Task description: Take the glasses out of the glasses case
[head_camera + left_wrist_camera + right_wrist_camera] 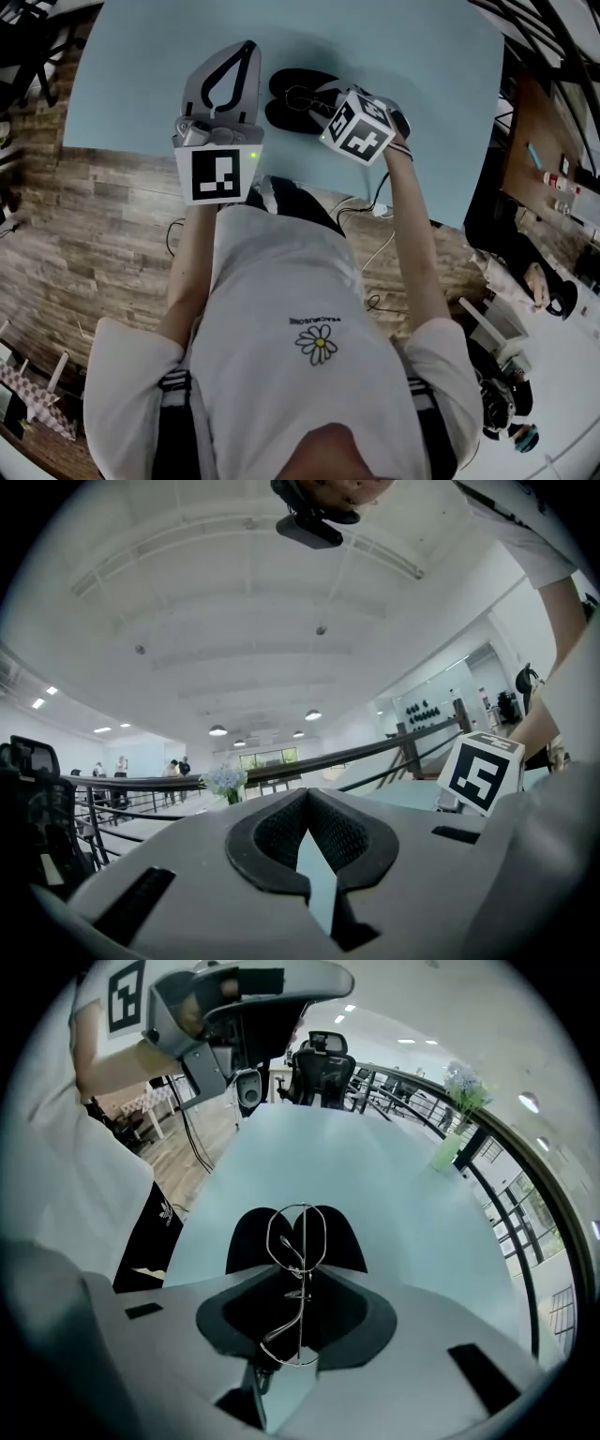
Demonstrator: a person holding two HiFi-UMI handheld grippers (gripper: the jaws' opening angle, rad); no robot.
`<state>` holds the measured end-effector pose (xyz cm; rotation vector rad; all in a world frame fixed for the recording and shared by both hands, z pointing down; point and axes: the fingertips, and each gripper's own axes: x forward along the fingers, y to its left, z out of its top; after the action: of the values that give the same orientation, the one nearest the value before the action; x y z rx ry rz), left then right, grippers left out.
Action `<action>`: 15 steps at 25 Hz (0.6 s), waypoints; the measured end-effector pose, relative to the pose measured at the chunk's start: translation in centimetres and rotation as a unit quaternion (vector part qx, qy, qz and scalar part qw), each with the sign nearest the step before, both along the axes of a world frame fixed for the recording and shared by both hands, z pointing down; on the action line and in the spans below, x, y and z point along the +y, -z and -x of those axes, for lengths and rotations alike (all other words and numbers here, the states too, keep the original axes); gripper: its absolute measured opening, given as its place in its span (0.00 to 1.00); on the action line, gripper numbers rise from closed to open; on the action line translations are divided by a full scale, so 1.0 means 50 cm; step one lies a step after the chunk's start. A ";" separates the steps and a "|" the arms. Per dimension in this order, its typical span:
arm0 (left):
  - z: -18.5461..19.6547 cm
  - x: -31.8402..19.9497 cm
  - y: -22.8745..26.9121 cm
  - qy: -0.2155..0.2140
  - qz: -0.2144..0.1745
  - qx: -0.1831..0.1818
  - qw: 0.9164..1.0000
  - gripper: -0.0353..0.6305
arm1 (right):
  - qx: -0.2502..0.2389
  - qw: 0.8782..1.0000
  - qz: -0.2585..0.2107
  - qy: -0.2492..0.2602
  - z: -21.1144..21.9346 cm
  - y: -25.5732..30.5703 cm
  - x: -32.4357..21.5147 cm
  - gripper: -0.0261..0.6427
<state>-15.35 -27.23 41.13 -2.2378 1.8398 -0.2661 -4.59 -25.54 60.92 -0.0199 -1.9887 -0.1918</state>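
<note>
My right gripper (298, 1274) pinches thin silver wire-rimmed glasses (302, 1234) — clear rounded lenses past its tips — over the open black case (246, 1241), my left gripper (307, 797) closed on nothing.

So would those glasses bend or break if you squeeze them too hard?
They would probably bend first. The glasses look like thin bare wire, so they likely flex easily and weigh very little. The right gripper pinches only that narrow frame, so they might wobble or slip. The round rims look delicate, so a hard squeeze could warp them.
</note>
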 end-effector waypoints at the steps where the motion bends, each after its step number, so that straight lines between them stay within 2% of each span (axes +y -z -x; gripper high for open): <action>1: -0.003 0.002 0.006 -0.003 -0.003 -0.002 1.000 0.08 | -0.007 1.000 -0.005 -0.005 0.000 0.011 -0.003 0.19; 8: -0.027 0.008 0.067 -0.014 -0.033 -0.017 0.999 0.08 | -0.055 0.996 -0.052 -0.036 -0.005 0.113 -0.028 0.19; 15: -0.033 0.013 0.127 -0.021 -0.074 -0.021 0.997 0.08 | -0.120 0.984 -0.114 -0.069 0.003 0.241 -0.057 0.19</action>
<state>-13.70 -26.58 34.79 -2.1513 1.7285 -0.1628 -4.74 -28.37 48.85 0.2998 -2.1875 -0.3444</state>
